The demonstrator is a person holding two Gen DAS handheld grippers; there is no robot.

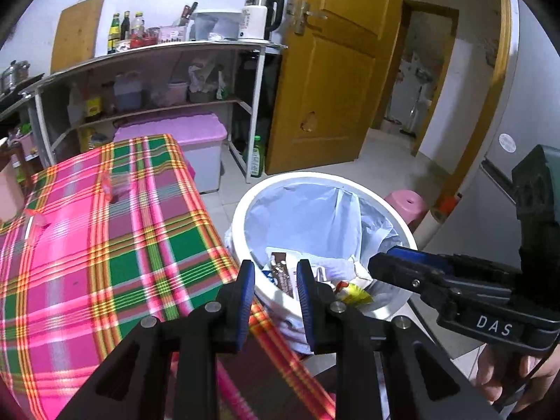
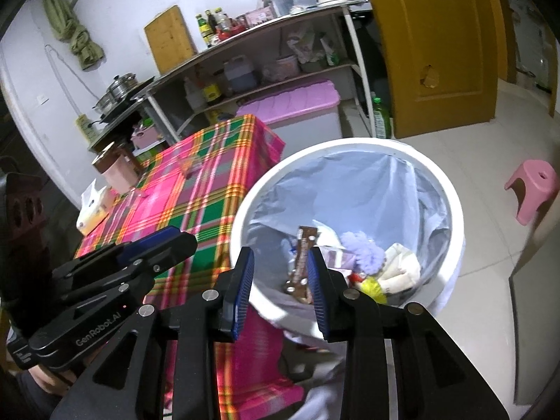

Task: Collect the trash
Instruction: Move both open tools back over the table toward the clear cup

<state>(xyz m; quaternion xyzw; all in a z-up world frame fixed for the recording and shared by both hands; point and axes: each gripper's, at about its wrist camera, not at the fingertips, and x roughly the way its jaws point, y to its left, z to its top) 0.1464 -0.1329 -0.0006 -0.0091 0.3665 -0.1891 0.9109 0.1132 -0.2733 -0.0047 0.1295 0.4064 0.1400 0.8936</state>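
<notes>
Closest up, the left gripper (image 1: 275, 287) has its blue pads a narrow gap apart with nothing between them, hanging right over the rim of the white bin (image 1: 245, 206). The right gripper (image 2: 280, 273) is a bit wider and empty too, so I'd guess both just dropped stuff. The trash (image 2: 364, 252), wrappers and crumpled paper, sits in the liner, and the bin is parked against the plaid table (image 1: 105, 238), handy for sweeping things in
</notes>
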